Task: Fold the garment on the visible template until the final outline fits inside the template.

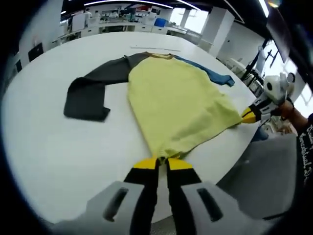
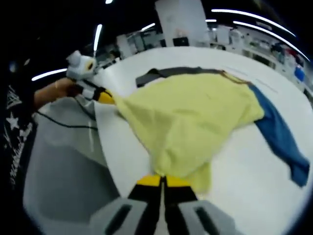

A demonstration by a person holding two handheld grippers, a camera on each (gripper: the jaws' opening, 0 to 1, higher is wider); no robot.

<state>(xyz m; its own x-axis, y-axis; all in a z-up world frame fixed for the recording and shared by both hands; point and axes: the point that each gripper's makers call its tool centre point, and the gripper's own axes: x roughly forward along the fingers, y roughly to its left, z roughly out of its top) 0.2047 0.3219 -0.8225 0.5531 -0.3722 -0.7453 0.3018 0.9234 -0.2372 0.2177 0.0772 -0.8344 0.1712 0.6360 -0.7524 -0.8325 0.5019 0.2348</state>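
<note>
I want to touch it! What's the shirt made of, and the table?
Shirt: looks like soft knit cloth, matte; it drapes and wrinkles where both grippers pinch its hem. Table: seems a smooth, hard white top, maybe laminate or plastic, with a faint sheen.

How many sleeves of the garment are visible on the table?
2: the dark grey sleeve lies folded at the shirt's one side; the blue sleeve lies stretched at the other.

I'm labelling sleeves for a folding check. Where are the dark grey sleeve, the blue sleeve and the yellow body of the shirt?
Dark grey sleeve (image 1: 88, 98): left gripper view, on its folded lower half.
Blue sleeve (image 2: 281, 134): right gripper view, mid-sleeve.
Yellow shirt body (image 1: 176, 100): left gripper view, centre of the panel.
</note>
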